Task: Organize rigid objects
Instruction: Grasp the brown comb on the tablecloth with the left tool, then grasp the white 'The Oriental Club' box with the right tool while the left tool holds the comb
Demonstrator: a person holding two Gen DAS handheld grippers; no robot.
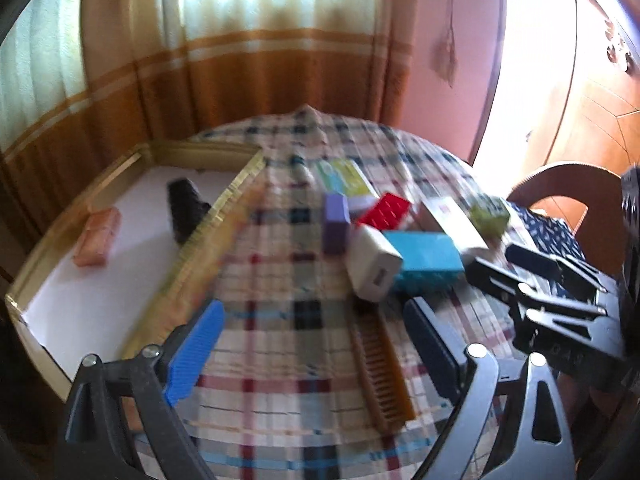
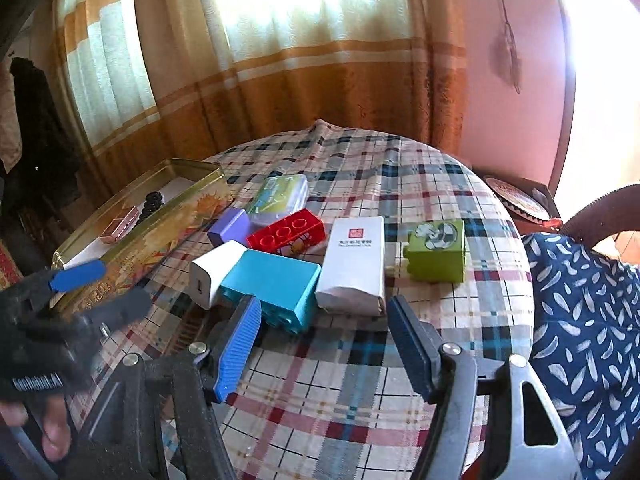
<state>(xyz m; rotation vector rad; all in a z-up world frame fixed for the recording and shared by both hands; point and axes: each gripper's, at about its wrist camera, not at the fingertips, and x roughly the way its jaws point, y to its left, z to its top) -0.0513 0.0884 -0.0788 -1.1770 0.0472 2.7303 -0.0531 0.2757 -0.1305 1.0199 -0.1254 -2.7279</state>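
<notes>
Blocks, boxes and a charger lie in a loose cluster on the checked counter (image 2: 400, 184), just ahead of the right hand-held gripper (image 2: 320, 336). Nearest its tips are the teal block (image 2: 276, 284), almost touching the left pad, and the white box (image 2: 354, 264). The white charger (image 2: 212, 272) leans against the teal block's left side. Beyond them sit the red brick (image 2: 286, 234), the purple block (image 2: 230, 226) and the green-and-white case (image 2: 280, 196). The green cube (image 2: 436, 250) stands apart to the right. A brown comb (image 1: 382, 372) lies between the fingers of the left hand-held gripper (image 1: 316, 356), on the cloth, not gripped.

Both hand-held grippers stand wide open and hold nothing.

The gold tin tray (image 1: 224, 216) sits to the left of both grippers. Inside it are only a pink block (image 1: 98, 236) and a dark object (image 1: 184, 208) too blurred to name. I judge the sorting barely begun: two things in, eight or so left outside.

Much of the tray's white floor is bare, so room for more is plentiful. Its raised near wall stands between the cluster and that floor, so anything carried over probably has to clear it. On the right, the counter's rounded edge runs close behind the green cube, with a chair (image 2: 592, 216) beyond; a careless push there could send the cube off. The cluster is tight, so closing on one piece may nudge its neighbours.
</notes>
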